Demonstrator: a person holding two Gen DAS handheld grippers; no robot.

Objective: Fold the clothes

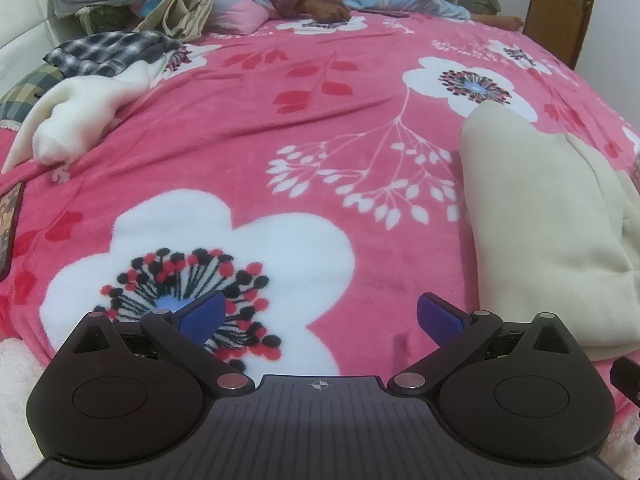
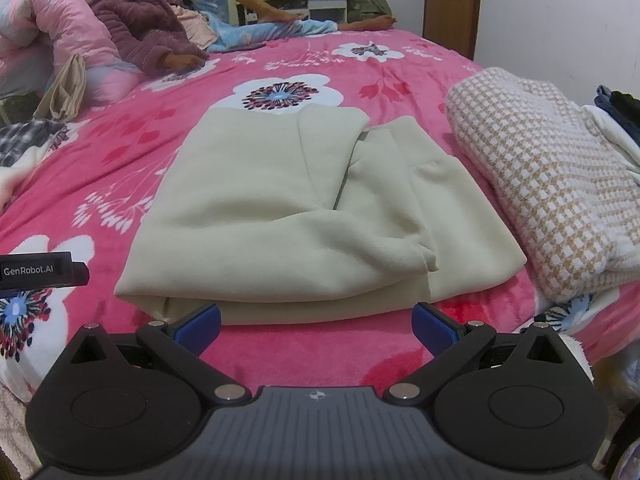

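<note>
Two tools in play, both spread wide with nothing between their blue pads. The left tool hovers over the pink bed, above a big white flower print; the right tool sits low at the near edge, pointed straight at the cream garment.

That garment is the one folded cream piece here: a thick, soft rectangle, layers stacked, a sleeve tucked across the top with its cuff lying toward the right side, edges fairly even. It lies flat on the bed just ahead of the right tool, not touching it, and shows at the right edge of the left view.

Just beside it on the right, one checked knit, tan and white, also folded (a few darker pieces lie past it, too cut off to count). Over on the left, a loose heap: one white fleece and one plaid piece behind it, unfolded.

At the far side, two people: a woman in a purple robe leans on pink bedding, and bare legs stretch across behind her.
</note>
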